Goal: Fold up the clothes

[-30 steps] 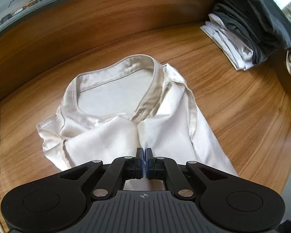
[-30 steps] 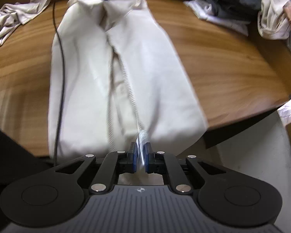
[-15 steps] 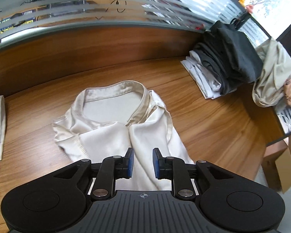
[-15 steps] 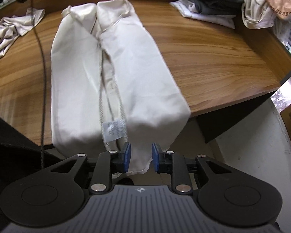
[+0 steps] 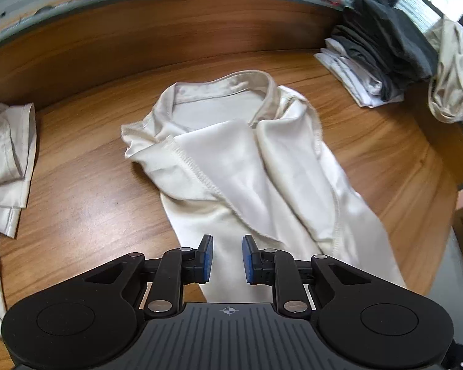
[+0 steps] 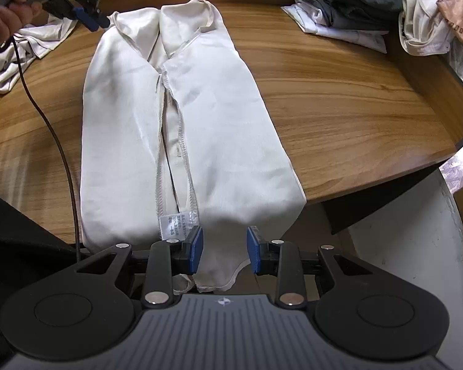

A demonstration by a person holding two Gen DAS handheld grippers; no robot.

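A cream shirt [image 5: 247, 160] lies lengthwise on the wooden table [image 5: 86, 203], collar at the far end, both sides folded in to meet along the middle. My left gripper [image 5: 227, 243] hovers open over the shirt's body, nothing between its pads. In the right wrist view the shirt [image 6: 206, 117] runs toward me and its hem hangs over the table's front edge. My right gripper [image 6: 224, 237] stands at that hem by the care label [image 6: 174, 223]. Its jaws are opening; cloth lies below the gap, unpressed. A hand [image 6: 6, 9] holds the left gripper [image 6: 91, 20] near the collar.
A pile of folded dark and white clothes [image 5: 376, 52] sits at the far right, with a beige garment [image 5: 450, 71] heaped beside it. A crumpled cream garment [image 5: 6, 148] lies at the left. A dark cable [image 6: 55, 135] crosses the table. The table's corner edge [image 6: 385, 182] is close.
Both grippers were shut on the shirt and have let go and opened. The left one has drawn back from the collar; the right one has lifted slightly off the hem.
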